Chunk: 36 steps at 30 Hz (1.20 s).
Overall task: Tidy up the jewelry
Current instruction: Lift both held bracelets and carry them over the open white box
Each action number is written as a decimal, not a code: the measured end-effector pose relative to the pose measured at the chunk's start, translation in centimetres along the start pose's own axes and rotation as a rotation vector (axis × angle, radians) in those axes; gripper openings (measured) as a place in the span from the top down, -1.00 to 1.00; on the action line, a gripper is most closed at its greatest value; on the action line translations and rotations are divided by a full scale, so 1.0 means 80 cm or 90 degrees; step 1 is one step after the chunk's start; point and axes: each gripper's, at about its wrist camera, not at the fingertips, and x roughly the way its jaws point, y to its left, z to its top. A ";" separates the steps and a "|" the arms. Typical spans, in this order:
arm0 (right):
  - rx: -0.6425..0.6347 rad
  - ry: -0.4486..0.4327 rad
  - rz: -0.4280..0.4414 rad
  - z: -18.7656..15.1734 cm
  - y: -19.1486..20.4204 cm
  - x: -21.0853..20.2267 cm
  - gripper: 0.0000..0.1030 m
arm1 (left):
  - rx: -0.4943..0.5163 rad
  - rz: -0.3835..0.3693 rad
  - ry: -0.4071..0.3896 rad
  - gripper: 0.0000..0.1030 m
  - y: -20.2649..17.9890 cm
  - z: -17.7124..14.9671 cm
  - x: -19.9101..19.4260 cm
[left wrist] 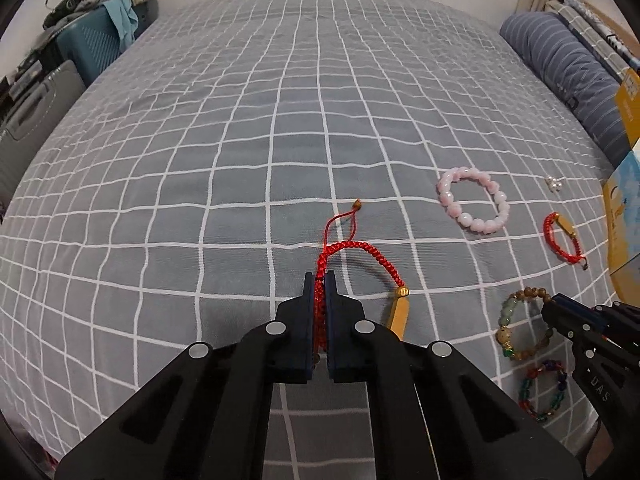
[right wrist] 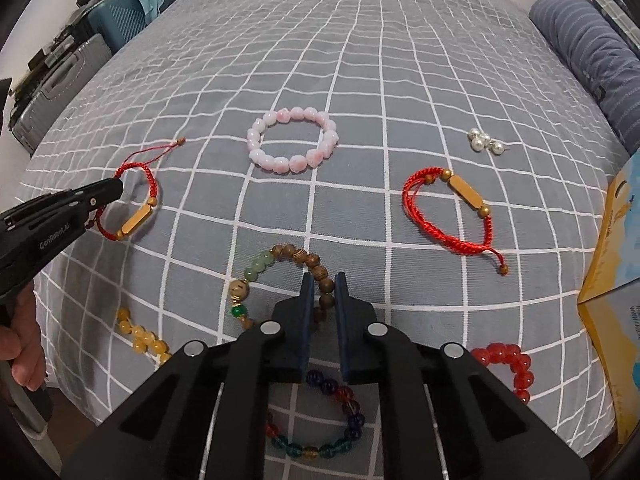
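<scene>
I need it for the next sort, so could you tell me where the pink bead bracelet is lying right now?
The pink bead bracelet lies flat on the checked bedspread, upper centre in the right wrist view, beyond the wooden bead bracelet.

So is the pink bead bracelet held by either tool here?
No, the pink bead bracelet lies free on the bedsheet, apart from both tools.

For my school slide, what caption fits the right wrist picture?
Right tool pinches a brown wooden bead bracelet on the grey checked bedsheet.

bracelets (right wrist: 294, 145) (several) on bed (right wrist: 360, 60)
</scene>
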 end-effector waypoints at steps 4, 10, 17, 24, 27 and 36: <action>0.003 -0.016 -0.001 -0.001 -0.002 -0.013 0.86 | 0.003 -0.004 -0.008 0.93 -0.005 -0.001 -0.012; 0.004 -0.034 -0.001 -0.002 -0.006 -0.031 0.86 | 0.007 -0.010 -0.021 0.93 -0.014 -0.002 -0.036; 0.007 -0.064 0.000 0.001 -0.011 -0.056 0.86 | 0.021 -0.015 -0.040 0.93 -0.031 0.004 -0.058; 0.019 -0.094 -0.004 0.003 -0.027 -0.080 0.86 | 0.035 -0.028 -0.053 0.93 -0.052 0.010 -0.077; 0.027 -0.111 -0.008 0.003 -0.038 -0.093 0.86 | 0.043 -0.036 -0.059 0.93 -0.063 0.014 -0.086; 0.066 -0.167 -0.033 0.009 -0.089 -0.141 0.86 | 0.093 -0.064 -0.083 0.93 -0.124 0.031 -0.114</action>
